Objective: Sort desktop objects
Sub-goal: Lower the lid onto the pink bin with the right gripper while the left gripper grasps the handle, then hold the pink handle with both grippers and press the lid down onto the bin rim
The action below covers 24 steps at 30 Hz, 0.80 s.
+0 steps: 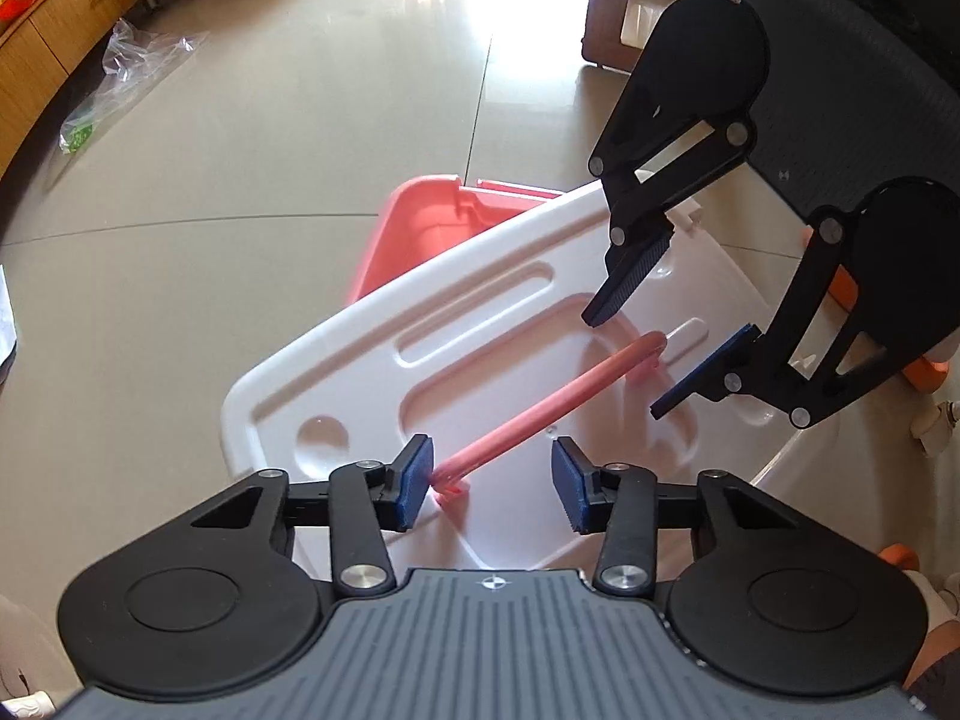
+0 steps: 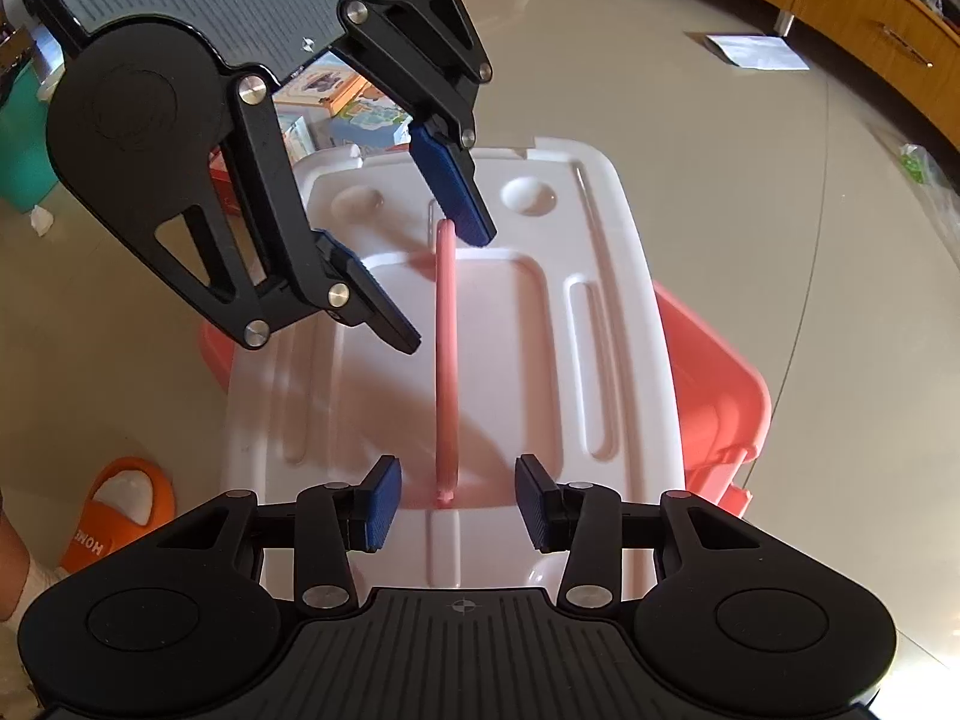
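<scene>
A pink storage box point(image 1: 414, 228) stands on the floor with a white lid point(image 1: 372, 360) on it, askew. A pink handle bar point(image 1: 540, 414) stands up from the middle of the lid; it also shows in the right wrist view point(image 2: 446, 360). My left gripper point(image 1: 492, 486) is open, its pads on either side of the near end of the handle. My right gripper point(image 2: 457, 501) is open around the opposite end of the handle. Each gripper shows in the other's view: the right point(image 1: 660, 354) and the left point(image 2: 450, 288).
The glossy tiled floor point(image 1: 270, 138) surrounds the box. A plastic bag point(image 1: 120, 78) and a wooden cabinet point(image 1: 54, 42) are at the far left. An orange slipper point(image 2: 114, 510), boxes point(image 2: 354, 102) and a sheet of paper point(image 2: 756, 51) lie nearby.
</scene>
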Tool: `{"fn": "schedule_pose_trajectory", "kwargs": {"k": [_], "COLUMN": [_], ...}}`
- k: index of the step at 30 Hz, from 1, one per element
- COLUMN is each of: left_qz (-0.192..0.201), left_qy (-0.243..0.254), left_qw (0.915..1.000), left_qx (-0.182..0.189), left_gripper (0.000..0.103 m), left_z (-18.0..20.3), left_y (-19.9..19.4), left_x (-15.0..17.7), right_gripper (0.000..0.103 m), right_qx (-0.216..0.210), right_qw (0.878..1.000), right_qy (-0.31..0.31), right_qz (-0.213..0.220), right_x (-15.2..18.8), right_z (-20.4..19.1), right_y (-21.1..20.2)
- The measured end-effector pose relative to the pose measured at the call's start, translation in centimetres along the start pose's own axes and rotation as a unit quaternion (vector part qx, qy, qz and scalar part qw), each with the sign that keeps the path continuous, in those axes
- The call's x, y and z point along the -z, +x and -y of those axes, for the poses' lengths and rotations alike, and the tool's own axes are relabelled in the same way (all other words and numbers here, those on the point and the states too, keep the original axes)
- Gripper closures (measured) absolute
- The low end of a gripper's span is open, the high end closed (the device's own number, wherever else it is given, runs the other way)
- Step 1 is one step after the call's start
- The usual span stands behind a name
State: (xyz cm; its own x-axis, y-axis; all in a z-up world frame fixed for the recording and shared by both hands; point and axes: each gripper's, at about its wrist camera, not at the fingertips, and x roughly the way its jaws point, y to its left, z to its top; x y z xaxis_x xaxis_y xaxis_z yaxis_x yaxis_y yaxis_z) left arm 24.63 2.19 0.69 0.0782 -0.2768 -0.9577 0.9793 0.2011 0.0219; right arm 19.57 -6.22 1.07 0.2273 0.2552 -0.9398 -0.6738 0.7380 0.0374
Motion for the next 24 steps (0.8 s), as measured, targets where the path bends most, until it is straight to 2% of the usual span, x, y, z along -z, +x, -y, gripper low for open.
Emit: {"fn": "schedule_pose_trajectory", "kwargs": {"k": [1, 3, 5, 6, 8, 16, 20, 24], "left_qz": [-0.007, -0.008, -0.010, -0.011, -0.011, -0.022, -0.030, -0.041], "left_qy": [0.000, -0.006, -0.022, -0.030, -0.036, -0.029, -0.039, -0.037], "left_qw": [1.0000, 0.9999, 0.9997, 0.9995, 0.9993, 0.9993, 0.9988, 0.9982], "left_qx": [0.000, -0.004, -0.004, -0.003, 0.000, -0.006, -0.008, -0.024], "left_gripper": [0.068, 0.072, 0.081, 0.083, 0.083, 0.083, 0.083, 0.083], "left_z": [0.0, -0.1, -0.4, -0.5, -0.5, 0.4, 0.9, 1.5], "left_y": [0.4, 0.8, 0.9, 1.0, 1.0, 1.2, 1.3, 1.8], "left_x": [0.0, -0.1, -0.4, -0.4, -0.4, -0.1, 0.4, 0.9], "right_gripper": [0.067, 0.079, 0.086, 0.092, 0.097, 0.096, 0.095, 0.095], "right_qx": [0.000, 0.003, 0.002, -0.001, -0.001, 0.048, 0.094, 0.110], "right_qw": [1.000, 1.000, 1.000, 1.000, 1.000, 0.997, 0.989, 0.983], "right_qy": [-0.001, -0.002, -0.004, -0.008, -0.017, -0.059, -0.114, -0.150], "right_qz": [-0.001, -0.004, -0.009, -0.012, -0.016, -0.010, -0.009, -0.011], "right_x": [0.1, 0.4, 0.7, 0.8, 1.0, 1.8, 2.5, 3.2], "right_z": [0.0, 0.1, 0.2, 0.2, 0.0, 0.1, -0.5, -0.6], "right_y": [0.0, 0.1, 0.2, 0.3, 0.3, -1.3, -1.4, -1.1]}}
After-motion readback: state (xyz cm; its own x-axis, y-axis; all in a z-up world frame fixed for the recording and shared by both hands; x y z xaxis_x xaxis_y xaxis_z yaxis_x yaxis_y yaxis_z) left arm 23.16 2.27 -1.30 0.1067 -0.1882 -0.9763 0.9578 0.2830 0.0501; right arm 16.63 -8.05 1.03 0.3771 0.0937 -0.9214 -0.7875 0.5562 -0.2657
